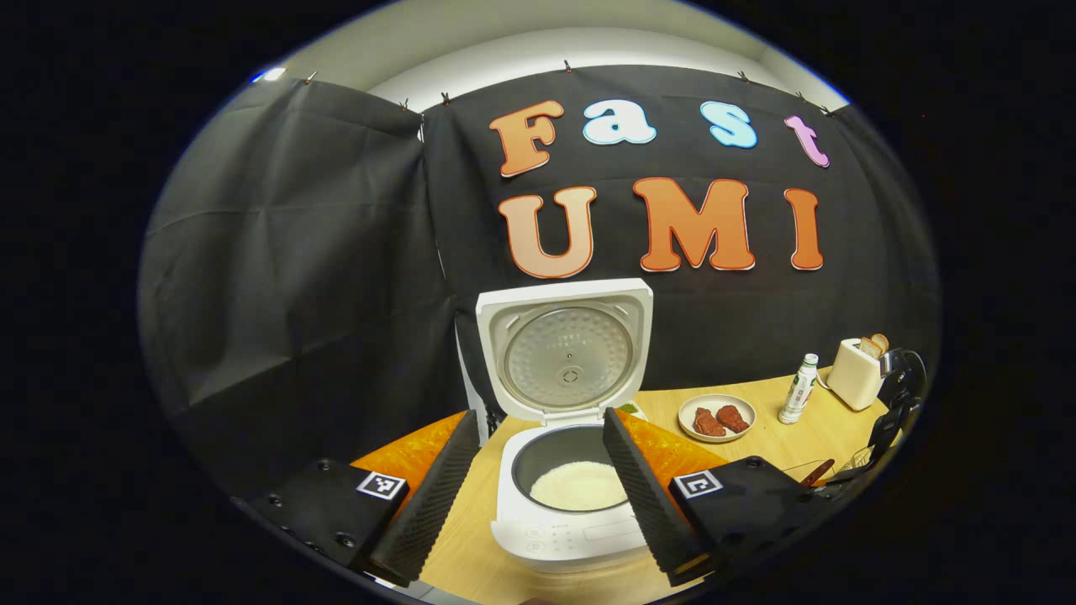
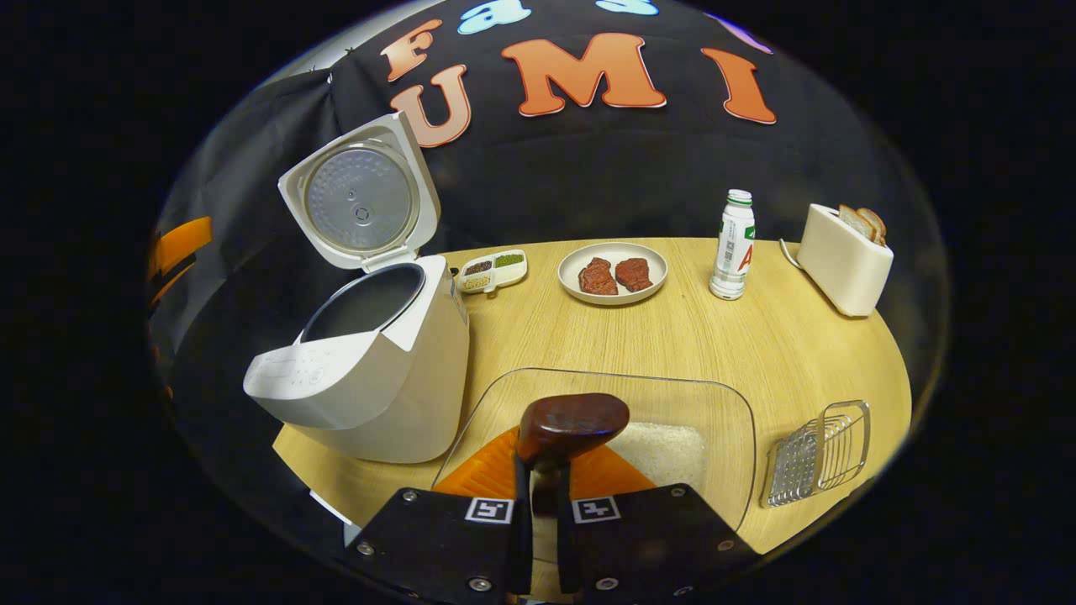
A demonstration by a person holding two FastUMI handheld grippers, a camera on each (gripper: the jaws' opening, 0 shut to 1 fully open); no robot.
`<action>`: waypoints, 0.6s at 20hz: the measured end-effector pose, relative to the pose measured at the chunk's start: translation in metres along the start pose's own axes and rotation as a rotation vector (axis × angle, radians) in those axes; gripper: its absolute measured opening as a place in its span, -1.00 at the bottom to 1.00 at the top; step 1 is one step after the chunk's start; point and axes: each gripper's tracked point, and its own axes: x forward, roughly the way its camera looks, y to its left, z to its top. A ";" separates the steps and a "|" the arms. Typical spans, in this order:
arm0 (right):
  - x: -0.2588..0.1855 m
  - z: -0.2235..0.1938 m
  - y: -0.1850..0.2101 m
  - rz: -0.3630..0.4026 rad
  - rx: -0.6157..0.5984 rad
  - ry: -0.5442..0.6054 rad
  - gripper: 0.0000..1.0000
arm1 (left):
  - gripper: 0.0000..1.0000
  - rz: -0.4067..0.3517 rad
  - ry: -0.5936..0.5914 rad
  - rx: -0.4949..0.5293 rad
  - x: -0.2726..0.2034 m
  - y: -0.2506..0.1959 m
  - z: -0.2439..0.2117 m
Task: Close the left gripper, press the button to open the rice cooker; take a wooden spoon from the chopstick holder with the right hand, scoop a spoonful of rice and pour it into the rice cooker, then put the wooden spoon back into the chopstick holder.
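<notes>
White rice cooker (image 1: 580, 504) on table, lid upright, rice in pot; dark wooden spoon (image 2: 572, 424) above clear rice container (image 2: 672, 420).

No legible text (labels blurred)

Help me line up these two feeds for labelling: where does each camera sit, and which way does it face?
Left gripper view: rides the left claw, level and facing the open rice cooker head-on; its two fingers stand apart at the bottom.
Right gripper view: rides the right claw, tilted down over the clear container; its fingers pinch the wooden spoon.
Shared: rice cooker, plate, bottle, toaster, wooden table.
</notes>
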 end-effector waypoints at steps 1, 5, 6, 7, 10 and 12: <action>0.001 0.000 0.000 0.006 0.023 0.007 -0.77 | 1.00 0.004 -0.008 0.001 0.000 0.002 0.003; 0.006 0.001 0.001 0.045 0.155 0.048 -0.77 | 0.99 0.002 -0.007 0.000 0.003 0.008 0.001; 0.008 0.001 -0.001 0.049 0.188 0.053 -0.77 | 0.99 0.000 -0.005 0.002 0.004 0.009 0.001; 0.009 0.001 -0.003 0.055 0.222 0.061 -0.77 | 0.99 -0.001 -0.003 0.004 0.005 0.010 0.001; 0.011 -0.001 -0.011 0.083 0.349 0.095 -0.77 | 0.97 0.003 -0.010 0.008 0.009 0.014 0.004; 0.013 -0.005 -0.017 0.105 0.459 0.119 -0.77 | 1.00 0.005 -0.013 0.005 0.012 0.015 0.005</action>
